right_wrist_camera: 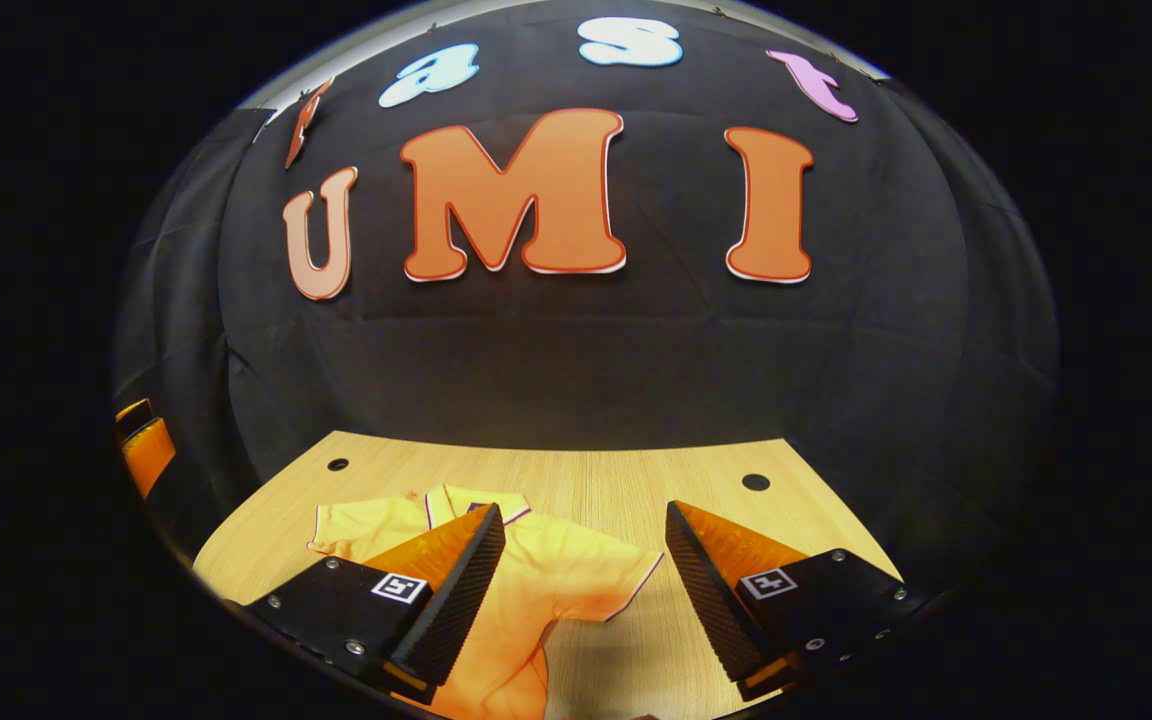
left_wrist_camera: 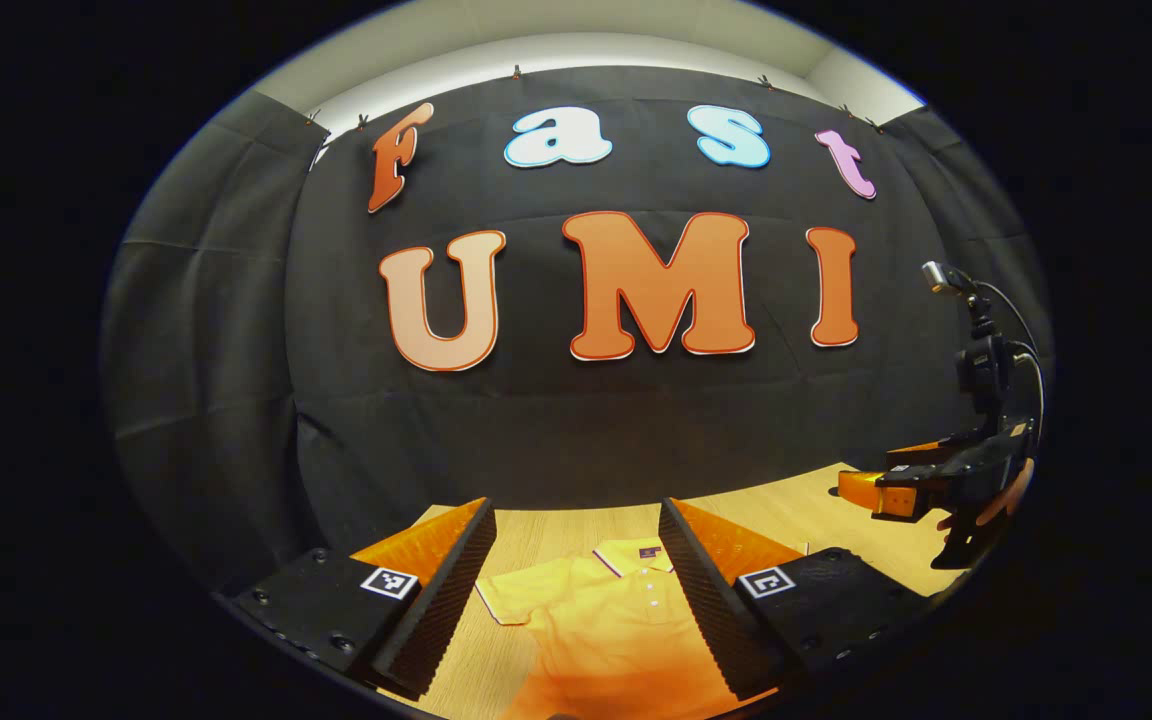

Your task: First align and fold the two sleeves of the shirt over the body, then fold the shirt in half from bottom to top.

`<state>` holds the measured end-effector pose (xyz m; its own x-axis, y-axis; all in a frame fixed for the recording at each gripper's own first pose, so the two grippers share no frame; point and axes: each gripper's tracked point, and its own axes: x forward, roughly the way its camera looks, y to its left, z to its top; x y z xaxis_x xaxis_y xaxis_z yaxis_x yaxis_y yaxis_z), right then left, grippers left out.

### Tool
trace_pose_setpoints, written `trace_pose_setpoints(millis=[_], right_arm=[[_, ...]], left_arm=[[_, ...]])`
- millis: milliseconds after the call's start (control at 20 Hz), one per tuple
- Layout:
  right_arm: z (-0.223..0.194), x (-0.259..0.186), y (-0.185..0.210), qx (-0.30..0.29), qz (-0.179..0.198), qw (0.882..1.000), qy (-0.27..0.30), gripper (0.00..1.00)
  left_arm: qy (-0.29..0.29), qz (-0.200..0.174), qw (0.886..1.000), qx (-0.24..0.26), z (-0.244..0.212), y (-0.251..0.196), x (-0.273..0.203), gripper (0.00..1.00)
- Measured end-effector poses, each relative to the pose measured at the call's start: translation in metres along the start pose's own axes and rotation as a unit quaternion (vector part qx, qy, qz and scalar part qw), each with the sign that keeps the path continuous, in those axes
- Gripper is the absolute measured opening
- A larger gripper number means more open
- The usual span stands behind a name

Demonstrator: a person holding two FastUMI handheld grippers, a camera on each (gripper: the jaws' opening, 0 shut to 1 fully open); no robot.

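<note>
Two grippers hung above a pale wooden table [right_wrist_camera: 576, 480] on which an orange short-sleeved polo shirt [right_wrist_camera: 536, 580] lay spread flat, collar toward the black cloth wall at the back. Neither sleeve was folded over the body.

In the left gripper view, the left gripper [left_wrist_camera: 576, 590] had its fingers spread wide with nothing between them, and they hovered over the upper part of the shirt [left_wrist_camera: 606, 620]. The collar and its row of small white buttons [left_wrist_camera: 652, 590] showed in the gap between the fingers, and one short sleeve [left_wrist_camera: 511, 595] with a thin dark trim reached out toward the left finger. Far off at the right edge of this view, the right gripper [left_wrist_camera: 876, 492] was held up over the table by a hand [left_wrist_camera: 1001, 495]; whether its fingers were apart could not be told from there.

In the right gripper view, the right gripper [right_wrist_camera: 584, 590] likewise had its fingers wide apart and held nothing. The shirt lay on the left half of the table, its collar partly behind the left finger, and the near sleeve [right_wrist_camera: 626, 580] pointed into the gap between the fingers. Two small dark round holes [right_wrist_camera: 755, 482] sat in the tabletop near its back edge, well apart from each other.
</note>
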<state>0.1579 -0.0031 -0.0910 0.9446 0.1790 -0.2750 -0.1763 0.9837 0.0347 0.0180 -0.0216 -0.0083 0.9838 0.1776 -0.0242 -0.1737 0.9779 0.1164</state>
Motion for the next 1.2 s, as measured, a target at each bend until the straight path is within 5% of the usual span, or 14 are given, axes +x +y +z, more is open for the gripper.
trace_pose_setpoints(millis=[600,1200], right_arm=[[-0.055,0.070,-0.012,0.016,0.004,0.992,0.127,0.98],[-0.138,0.118,-0.040,0.060,-0.016,0.950,0.305,0.92]], left_arm=[[0.059,0.061,0.996,0.004,-0.038,0.020,-0.019,0.99],[0.125,0.092,0.987,-0.031,-0.073,0.020,-0.034,1.00]])
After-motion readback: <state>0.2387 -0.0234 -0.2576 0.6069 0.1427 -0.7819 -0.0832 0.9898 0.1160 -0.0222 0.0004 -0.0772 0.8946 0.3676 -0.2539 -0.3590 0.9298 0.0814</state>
